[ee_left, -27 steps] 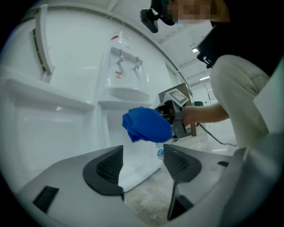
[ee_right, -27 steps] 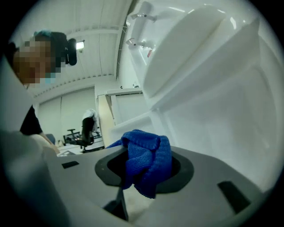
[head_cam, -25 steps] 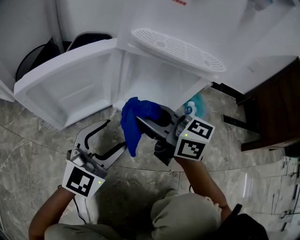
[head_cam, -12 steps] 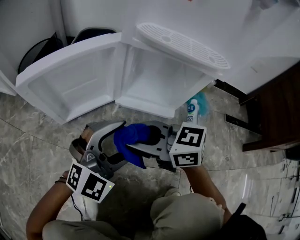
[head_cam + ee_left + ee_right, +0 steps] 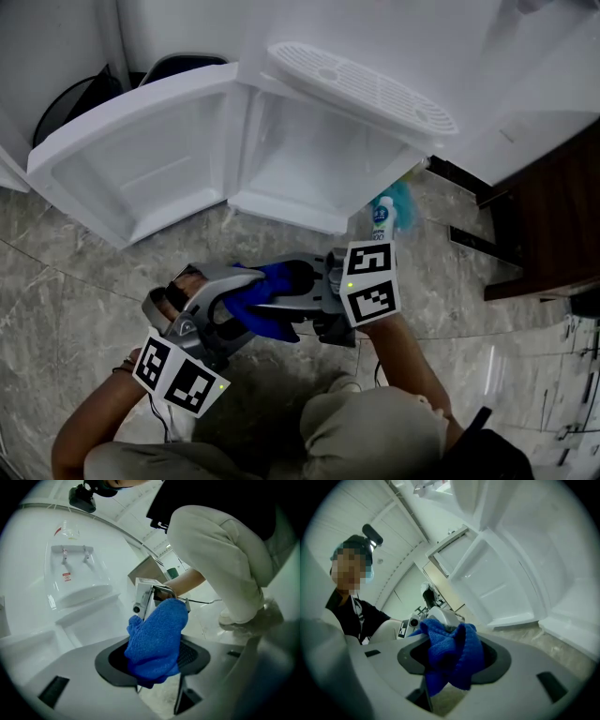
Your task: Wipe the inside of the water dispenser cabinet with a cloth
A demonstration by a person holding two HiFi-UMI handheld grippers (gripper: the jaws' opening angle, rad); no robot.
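Grey marbled floor tiles (image 5: 66, 272) run beneath a white water dispenser cabinet (image 5: 319, 164) at the top of the head view. Its one door (image 5: 131, 159) is swung wide to the left, showing the white interior. One slotted drip tray (image 5: 361, 86) juts out above the opening. A black bin (image 5: 66, 117) stands at the upper left. One teal-topped bottle (image 5: 382, 217) stands on the floor just right of the cabinet, and dark wooden furniture (image 5: 553, 216) fills the right edge. At lower centre the two grippers meet head-on over one blue cloth (image 5: 267, 319), in front of the cabinet and not inside it. The left gripper (image 5: 234, 298) comes in from the lower left and the right gripper (image 5: 281, 286) from the right.

In the left gripper view, the left gripper (image 5: 154, 659) has just been closing its jaws. The bunched blue cloth (image 5: 157, 637) sits pinched between the dark pads. Behind the cloth the right gripper (image 5: 146, 596) points back at the camera, with the person's pale trouser leg (image 5: 220, 550) at the upper right and the dispenser's two taps (image 5: 74, 555) at the upper left.

In the right gripper view, the right gripper (image 5: 452, 660) has just been opening its jaws. The blue cloth (image 5: 454, 651) lies loose between the slackened pads. The left gripper (image 5: 437, 616) is just behind the cloth, and the open cabinet door (image 5: 501, 588) is at the right.
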